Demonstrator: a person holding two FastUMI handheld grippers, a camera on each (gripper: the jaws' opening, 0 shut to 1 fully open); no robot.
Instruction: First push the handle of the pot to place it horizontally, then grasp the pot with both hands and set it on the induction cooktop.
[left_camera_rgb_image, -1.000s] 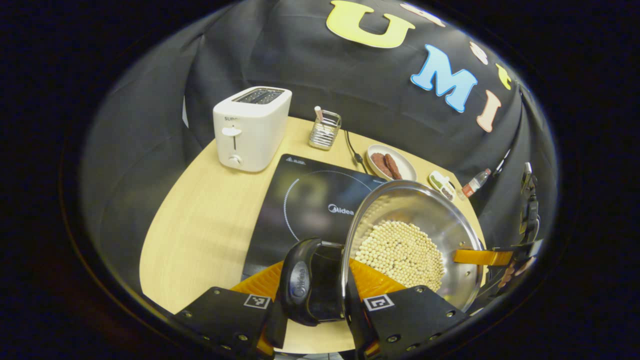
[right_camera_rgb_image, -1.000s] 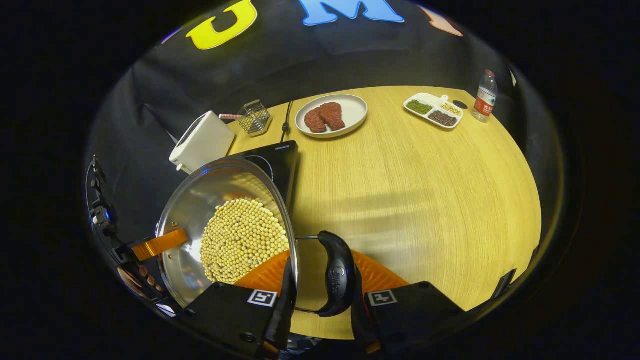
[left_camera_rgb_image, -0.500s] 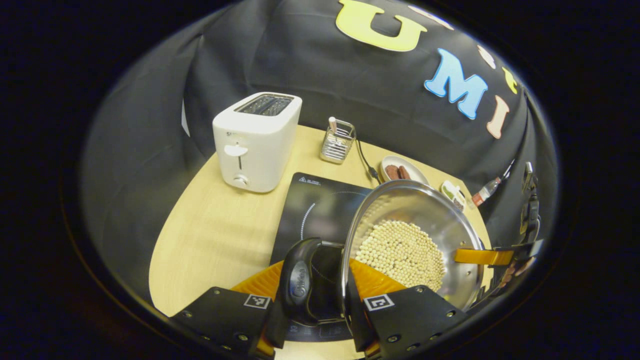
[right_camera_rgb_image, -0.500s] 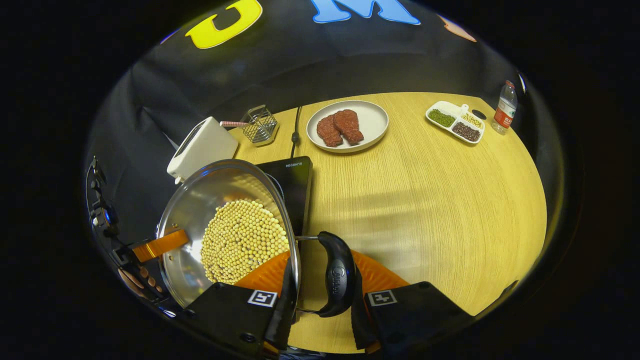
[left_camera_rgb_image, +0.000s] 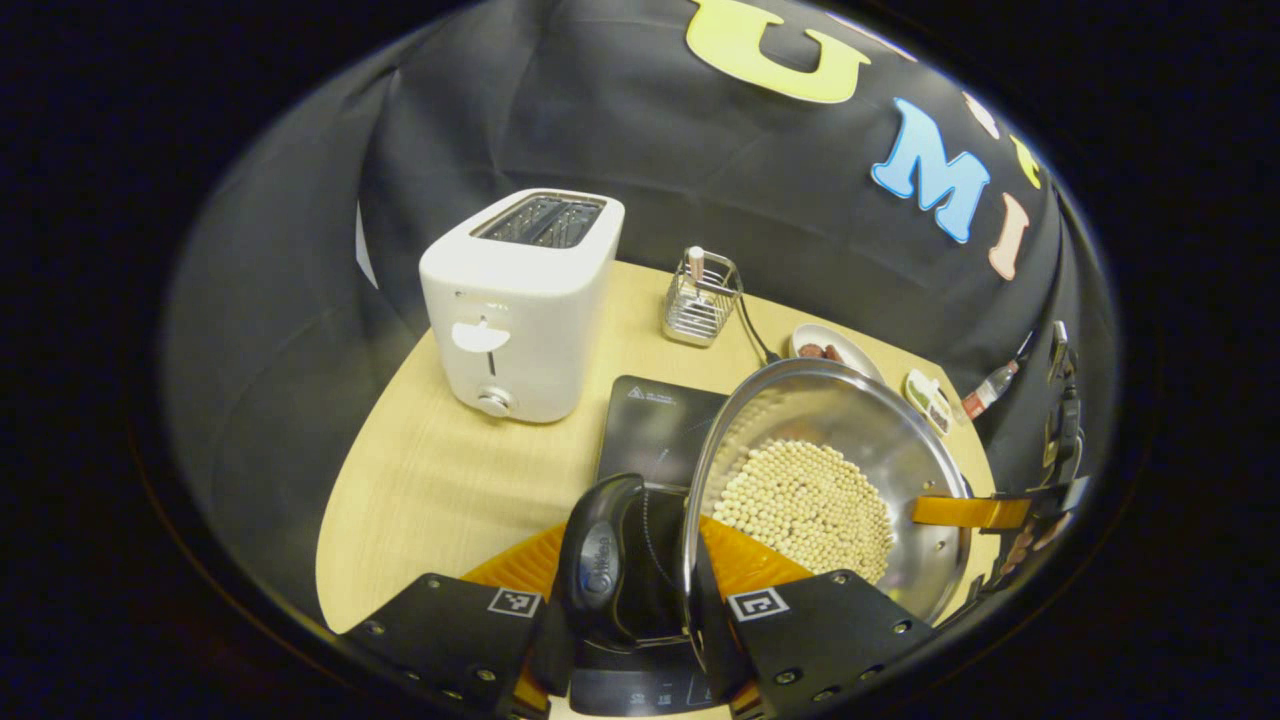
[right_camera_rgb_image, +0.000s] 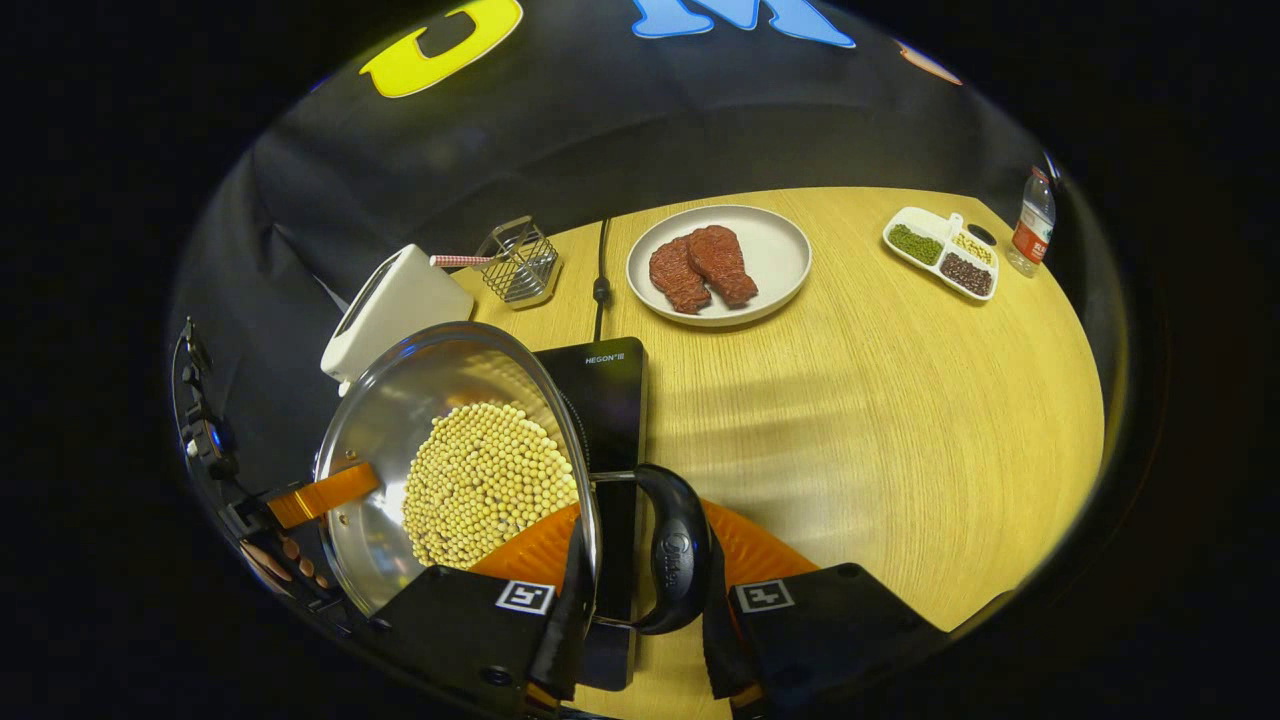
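Note:
A steel pot (left_camera_rgb_image: 850, 420) holding pale round beans (left_camera_rgb_image: 805, 500) hangs between both grippers, above the black induction cooktop (left_camera_rgb_image: 655, 425). My left gripper (left_camera_rgb_image: 635, 600) is shut on the pot's black side handle (left_camera_rgb_image: 600, 560), one finger outside it and one inside the rim. In the right gripper view my right gripper (right_camera_rgb_image: 635, 590) is shut the same way on the opposite handle (right_camera_rgb_image: 680, 550), with the pot (right_camera_rgb_image: 420, 380) to its left and the cooktop (right_camera_rgb_image: 610, 390) under its edge. An orange finger (left_camera_rgb_image: 965, 512) of the right gripper shows across the pot.
On the wooden table (right_camera_rgb_image: 880, 400) stand a white toaster (left_camera_rgb_image: 520, 300) and a wire holder (left_camera_rgb_image: 700, 300) behind the cooktop. A plate with two meat pieces (right_camera_rgb_image: 720, 265), a divided dish (right_camera_rgb_image: 940, 260) and a bottle (right_camera_rgb_image: 1030, 220) lie farther right. The cooktop's cable (right_camera_rgb_image: 600, 270) runs to the back.
Both grippers have carried the pot forward, toward the toaster. The cooktop has slid beneath the pot and now reaches under both handles.

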